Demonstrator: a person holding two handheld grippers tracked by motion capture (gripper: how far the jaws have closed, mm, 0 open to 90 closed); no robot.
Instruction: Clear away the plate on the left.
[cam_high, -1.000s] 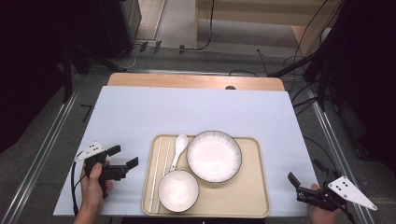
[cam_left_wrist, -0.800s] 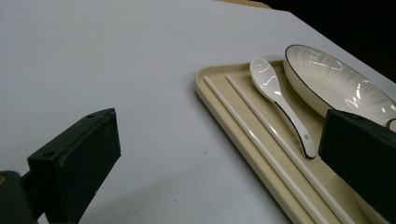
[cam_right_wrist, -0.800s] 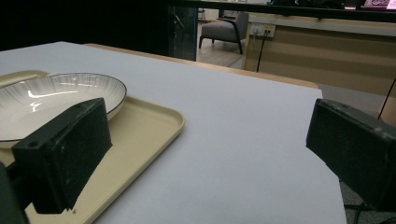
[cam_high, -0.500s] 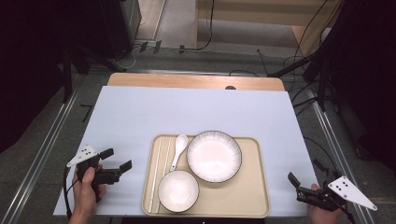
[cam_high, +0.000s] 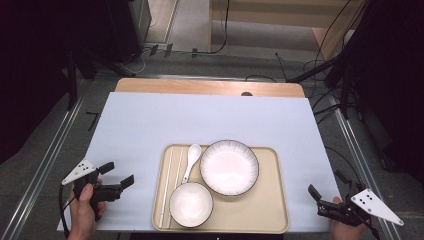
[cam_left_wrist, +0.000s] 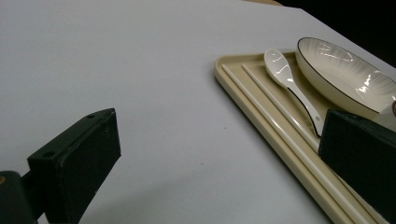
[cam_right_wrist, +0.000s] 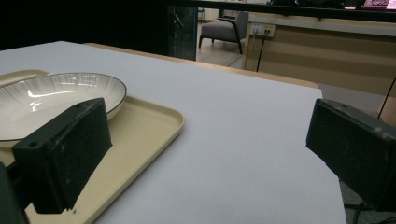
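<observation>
A beige tray (cam_high: 270, 214) lies at the table's near edge. On it rest a wide white plate with a dark rim (cam_high: 229, 167), a smaller white bowl (cam_high: 191, 204), a white spoon (cam_high: 190, 160) and a pair of white chopsticks (cam_high: 166, 187) along the left side. My left gripper (cam_high: 118, 173) is open, low over the table left of the tray, holding nothing. In the left gripper view the chopsticks (cam_left_wrist: 280, 135), spoon (cam_left_wrist: 292, 86) and plate (cam_left_wrist: 348, 77) lie ahead on the right. My right gripper (cam_high: 327, 185) is open at the table's near right corner, empty. The plate (cam_right_wrist: 51, 105) and tray (cam_right_wrist: 144, 135) appear left of it.
A white sheet (cam_high: 200, 120) covers the table, with a wooden strip (cam_high: 200, 87) along the far edge. Cables and dark equipment stand on the floor beyond. A person's hands (cam_high: 82, 220) hold both grippers at the near edge.
My left gripper has drawn back toward the near left corner, away from the tray. The right gripper has stayed put.
</observation>
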